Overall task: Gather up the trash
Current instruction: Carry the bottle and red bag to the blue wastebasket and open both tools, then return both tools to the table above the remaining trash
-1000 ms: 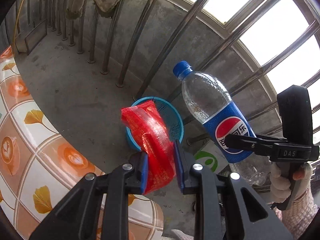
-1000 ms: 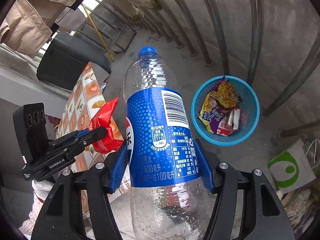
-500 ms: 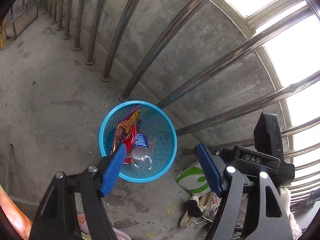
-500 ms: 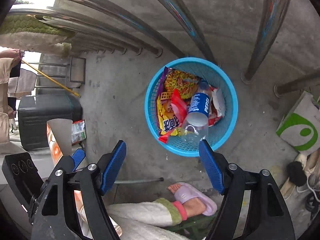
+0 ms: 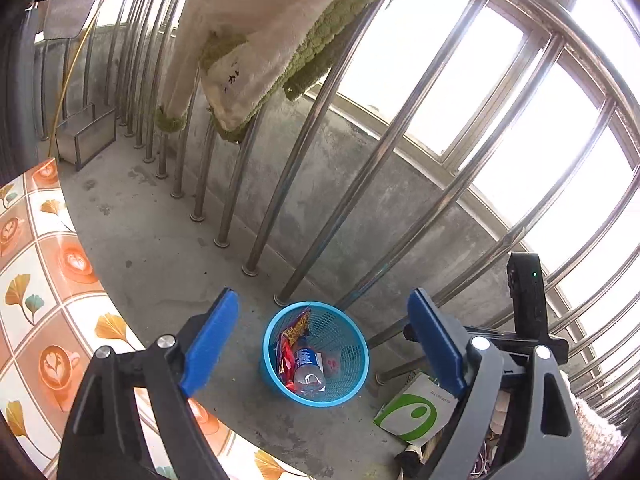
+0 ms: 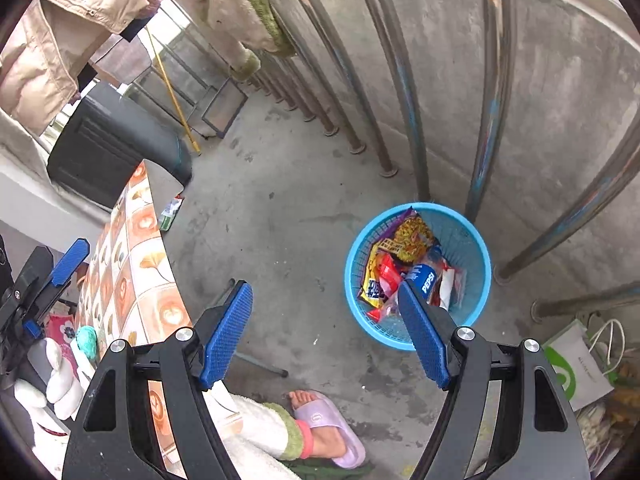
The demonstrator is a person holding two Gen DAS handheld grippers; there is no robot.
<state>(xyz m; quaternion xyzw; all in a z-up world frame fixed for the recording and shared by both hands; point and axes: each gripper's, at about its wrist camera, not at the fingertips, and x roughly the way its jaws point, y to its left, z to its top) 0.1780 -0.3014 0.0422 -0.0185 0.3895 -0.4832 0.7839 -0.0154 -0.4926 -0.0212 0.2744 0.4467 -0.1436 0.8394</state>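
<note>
A blue mesh basket (image 5: 352, 364) stands on the concrete floor by the railing. In it lie a clear Pepsi bottle (image 5: 307, 372), a red wrapper (image 5: 285, 354) and other snack packets. My left gripper (image 5: 322, 304) hangs above and short of the basket; its jaws are opening and nothing is between them. In the right wrist view the basket (image 6: 354, 252) is at right, with the bottle (image 6: 424, 280) and red wrapper (image 6: 386, 276) inside. My right gripper (image 6: 324, 292) is open and empty, above the floor left of the basket.
A table with an orange tiled cloth (image 5: 48, 280) lies at left. Steel railing bars (image 5: 304, 200) rise behind the basket, with clothes (image 5: 256, 40) hanging above. A white bag with a green logo (image 5: 412, 412) sits right of the basket. A person's foot in a purple slipper (image 6: 328, 424) is below.
Both grippers let go: the red wrapper and the Pepsi bottle now lie in the basket. Both jaws have spread wide. The left gripper has risen and drawn back.
</note>
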